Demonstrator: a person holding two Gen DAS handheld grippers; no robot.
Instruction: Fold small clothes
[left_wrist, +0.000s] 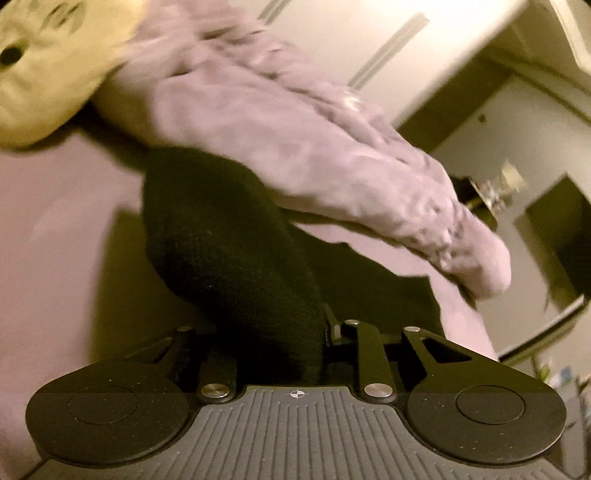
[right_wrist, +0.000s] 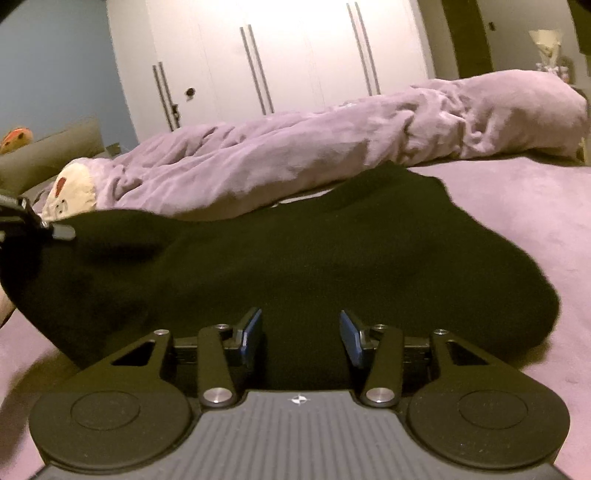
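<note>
A black knit garment (right_wrist: 295, 251) lies spread on a pink bed sheet (right_wrist: 517, 221). My right gripper (right_wrist: 301, 334) is open, its blue pads (right_wrist: 351, 339) apart just above the garment's near edge. My left gripper (left_wrist: 317, 332) is shut on a bunched fold of the same black garment (left_wrist: 229, 240) and lifts it off the sheet; the fabric hides its fingertips. The left gripper also shows at the far left of the right wrist view (right_wrist: 33, 221), at the garment's left corner.
A rolled lilac duvet (right_wrist: 332, 147) lies along the far side of the bed, right behind the garment. A cream plush toy (right_wrist: 70, 195) sits at its left end. White wardrobe doors (right_wrist: 277, 55) stand behind the bed.
</note>
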